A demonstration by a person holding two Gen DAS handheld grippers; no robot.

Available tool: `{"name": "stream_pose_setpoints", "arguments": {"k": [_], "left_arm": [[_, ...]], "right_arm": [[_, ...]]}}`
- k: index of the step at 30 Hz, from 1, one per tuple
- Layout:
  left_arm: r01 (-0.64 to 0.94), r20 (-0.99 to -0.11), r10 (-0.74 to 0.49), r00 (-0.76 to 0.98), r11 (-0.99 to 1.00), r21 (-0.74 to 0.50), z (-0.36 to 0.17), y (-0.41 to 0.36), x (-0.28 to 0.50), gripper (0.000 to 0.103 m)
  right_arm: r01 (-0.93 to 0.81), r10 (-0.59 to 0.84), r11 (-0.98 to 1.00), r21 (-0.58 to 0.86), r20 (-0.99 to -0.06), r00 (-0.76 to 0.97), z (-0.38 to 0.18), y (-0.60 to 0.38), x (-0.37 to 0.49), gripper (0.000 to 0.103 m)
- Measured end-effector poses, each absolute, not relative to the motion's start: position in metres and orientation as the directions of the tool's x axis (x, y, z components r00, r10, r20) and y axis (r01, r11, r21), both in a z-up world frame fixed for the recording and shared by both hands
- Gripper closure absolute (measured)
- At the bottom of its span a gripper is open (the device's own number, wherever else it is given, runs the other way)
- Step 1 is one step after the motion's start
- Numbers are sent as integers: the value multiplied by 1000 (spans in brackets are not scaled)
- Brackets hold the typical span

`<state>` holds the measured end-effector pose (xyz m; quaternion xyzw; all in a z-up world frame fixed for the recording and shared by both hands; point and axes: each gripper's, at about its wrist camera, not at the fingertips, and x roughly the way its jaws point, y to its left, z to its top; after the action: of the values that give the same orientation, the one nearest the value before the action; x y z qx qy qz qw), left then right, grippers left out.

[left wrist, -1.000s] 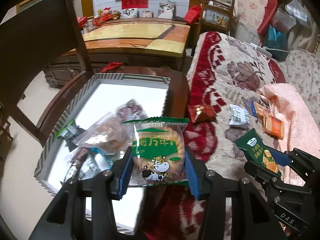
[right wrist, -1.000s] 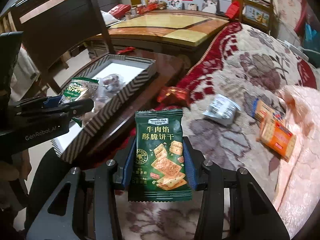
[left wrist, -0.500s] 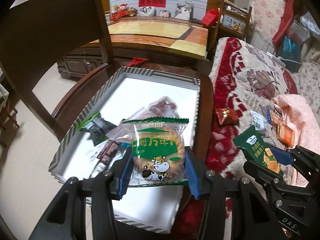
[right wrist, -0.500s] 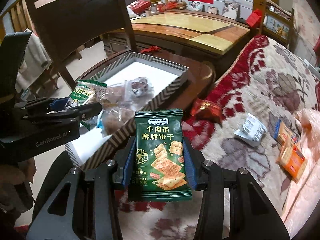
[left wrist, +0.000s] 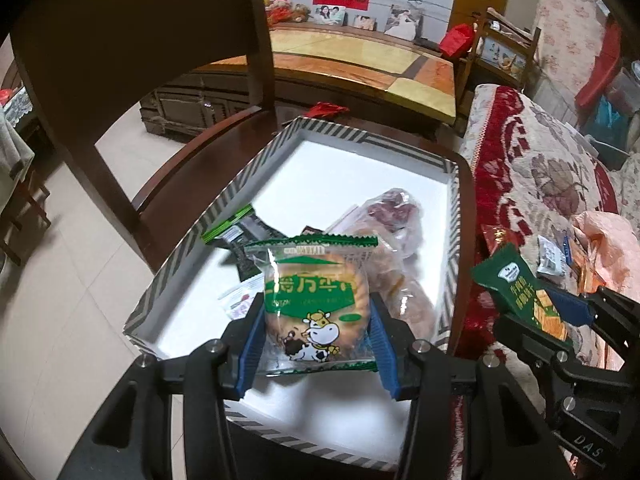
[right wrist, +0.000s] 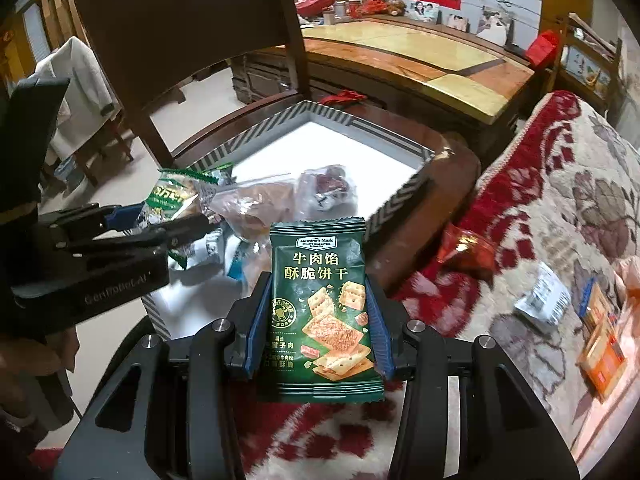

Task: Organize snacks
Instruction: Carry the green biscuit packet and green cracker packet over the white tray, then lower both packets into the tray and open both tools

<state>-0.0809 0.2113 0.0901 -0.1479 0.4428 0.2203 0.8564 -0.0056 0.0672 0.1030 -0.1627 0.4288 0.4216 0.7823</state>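
Observation:
My left gripper [left wrist: 316, 340] is shut on a round biscuit pack [left wrist: 316, 312] with a green label and a cartoon cow, held over the near part of a white box [left wrist: 332, 164] with a striped rim. My right gripper [right wrist: 316, 316] is shut on a dark green cracker packet [right wrist: 322, 312], held above the red-patterned blanket just right of the box [right wrist: 264, 132]. In the left wrist view the right gripper [left wrist: 548, 312] shows at the right with its green packet [left wrist: 516, 284]. In the right wrist view the left gripper [right wrist: 156, 220] shows at the left with its biscuit pack [right wrist: 172, 200].
Inside the box lie clear bags of pastries [left wrist: 394, 232] and dark small packets [left wrist: 248, 240]. The box sits on a dark wooden chair [left wrist: 168, 40]. On the floral blanket [right wrist: 560, 200] lie a red wrapper [right wrist: 464, 248], a white packet [right wrist: 542, 300] and orange packets [right wrist: 600, 344].
Both grippers have moved leftward from over the blanket's edge towards the box, each keeping its packet. The left gripper now hangs over the box interior.

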Motion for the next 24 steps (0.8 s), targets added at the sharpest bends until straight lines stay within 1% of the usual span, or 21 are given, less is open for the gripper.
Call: {"name": "stream_pose_setpoints", "arguments": {"k": [6, 15, 24], "left_arm": [[-525, -832, 250, 495, 849, -57, 84, 219, -83, 52], [-541, -842, 247, 479, 839, -61, 74, 228, -82, 52], [-564, -850, 252, 462, 824, -62, 68, 244, -80, 52]], "right_arm": [[-818, 517, 567, 96, -815, 263, 99, 91, -4, 60], [-827, 455, 561, 38, -849, 270, 82, 124, 14, 60], [-850, 474, 521, 80, -855, 210, 67, 153, 19, 60]]}}
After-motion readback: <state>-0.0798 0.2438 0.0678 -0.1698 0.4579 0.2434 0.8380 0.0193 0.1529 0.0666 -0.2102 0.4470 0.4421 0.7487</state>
